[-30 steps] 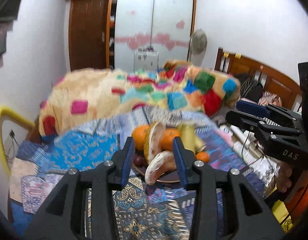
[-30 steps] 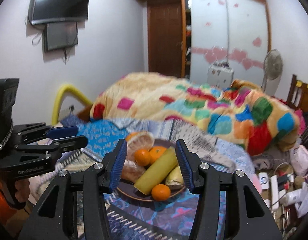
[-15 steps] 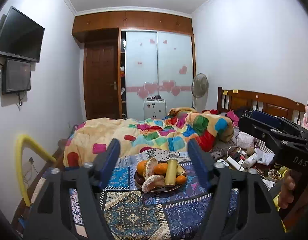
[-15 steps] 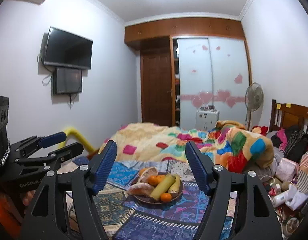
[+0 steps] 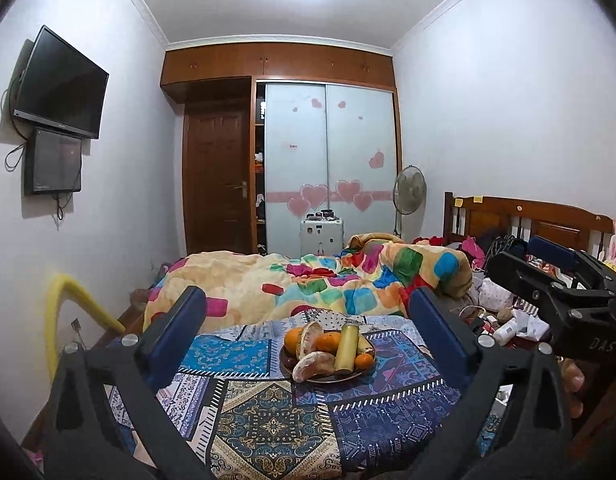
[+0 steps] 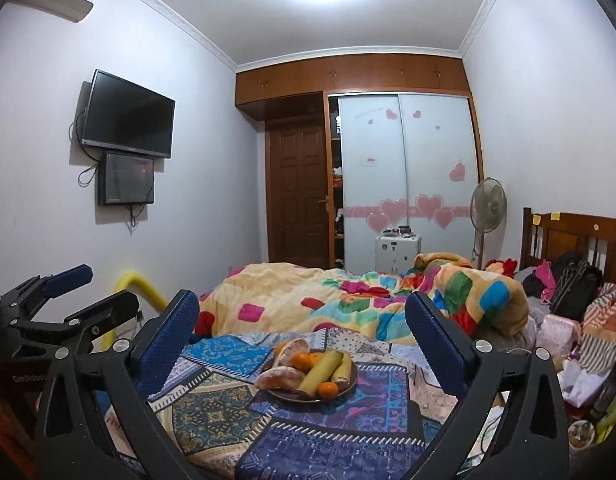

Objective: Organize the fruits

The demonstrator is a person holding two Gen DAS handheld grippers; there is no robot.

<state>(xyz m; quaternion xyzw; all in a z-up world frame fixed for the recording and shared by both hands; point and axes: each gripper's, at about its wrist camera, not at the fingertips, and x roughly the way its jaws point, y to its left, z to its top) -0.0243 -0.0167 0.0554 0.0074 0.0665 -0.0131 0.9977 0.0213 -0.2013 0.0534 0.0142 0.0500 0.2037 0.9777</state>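
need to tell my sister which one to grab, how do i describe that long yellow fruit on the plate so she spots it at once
Find the patterned blue bedspread in front of the colourful blanket; a dark round plate sits on it. The long yellow fruit lies lengthwise across the plate's middle, a straight, blunt-ended stick, unlike the round oranges beside it.

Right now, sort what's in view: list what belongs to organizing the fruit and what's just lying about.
For the job:
plate
oranges
banana
peeled citrus pieces

Lying about:
quilt
fan
TV
bottle
clothes and bags by the headboard
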